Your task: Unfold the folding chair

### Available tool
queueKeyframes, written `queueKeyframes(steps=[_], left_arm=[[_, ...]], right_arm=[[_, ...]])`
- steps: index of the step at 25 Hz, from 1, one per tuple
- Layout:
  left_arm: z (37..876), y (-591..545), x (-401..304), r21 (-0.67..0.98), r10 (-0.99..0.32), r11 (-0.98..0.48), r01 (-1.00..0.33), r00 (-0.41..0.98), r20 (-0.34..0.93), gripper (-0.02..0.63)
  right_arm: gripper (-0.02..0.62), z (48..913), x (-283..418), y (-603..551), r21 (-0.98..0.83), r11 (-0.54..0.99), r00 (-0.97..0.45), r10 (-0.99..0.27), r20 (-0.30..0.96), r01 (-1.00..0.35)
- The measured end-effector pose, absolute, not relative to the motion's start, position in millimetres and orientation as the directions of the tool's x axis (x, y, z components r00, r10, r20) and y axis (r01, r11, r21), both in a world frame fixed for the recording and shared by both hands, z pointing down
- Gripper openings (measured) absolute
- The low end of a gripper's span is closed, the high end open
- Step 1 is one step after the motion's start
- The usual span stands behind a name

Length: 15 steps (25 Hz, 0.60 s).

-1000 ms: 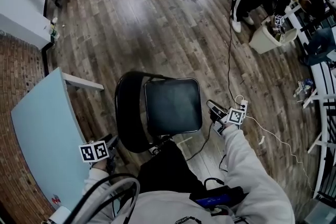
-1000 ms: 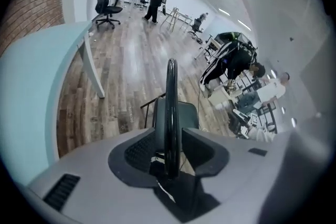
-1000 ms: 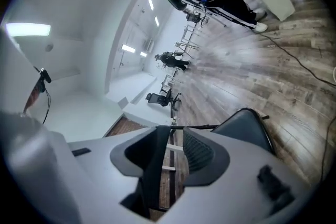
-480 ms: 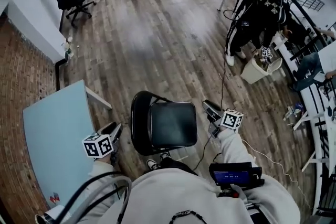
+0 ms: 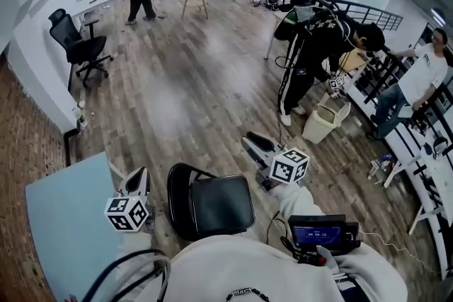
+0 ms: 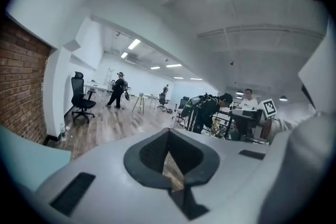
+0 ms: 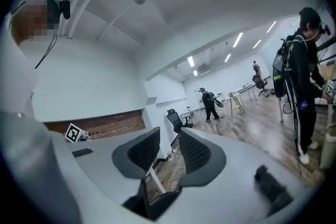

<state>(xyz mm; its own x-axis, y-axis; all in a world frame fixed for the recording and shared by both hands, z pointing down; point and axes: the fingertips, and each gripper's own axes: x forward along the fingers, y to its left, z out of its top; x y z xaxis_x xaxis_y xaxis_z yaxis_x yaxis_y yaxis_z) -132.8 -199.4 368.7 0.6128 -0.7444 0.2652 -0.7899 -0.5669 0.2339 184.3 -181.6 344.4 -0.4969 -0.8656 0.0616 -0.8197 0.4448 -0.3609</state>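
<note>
a: where's the folding chair (image 5: 212, 205)?
b: on the floor below me, seat down. left gripper (image 5: 136, 179) clenched on nothing; right gripper (image 5: 253, 143) closing, empty too.
a: risk?
b: nothing holds it. if the seat isn't fully down, a knock could fold it.

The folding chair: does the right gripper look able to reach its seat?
Probably yes: the right gripper, its empty fingers closing, hangs beside the folding chair, and nothing stands in the way.
</note>
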Motion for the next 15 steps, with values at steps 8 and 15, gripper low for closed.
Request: queueKeyframes(steps=[8, 15], left_arm=[[306.3, -200.1, -98.3, 0.076, -0.774, -0.619, -0.782, 0.623, 0.112, 0.005], [289.3, -208.2, -71.9, 0.019, -0.778, -0.624, -0.781, 0.623, 0.074, 0.005]], right_arm=[[0.076, 278.2, 132.7, -160.5, -0.227, 0.457, -0.472, -0.881, 0.015, -0.860], [0.071, 279.2, 64.0, -160.2, -0.207, 0.499, -0.517, -0.855, 0.040, -0.842]])
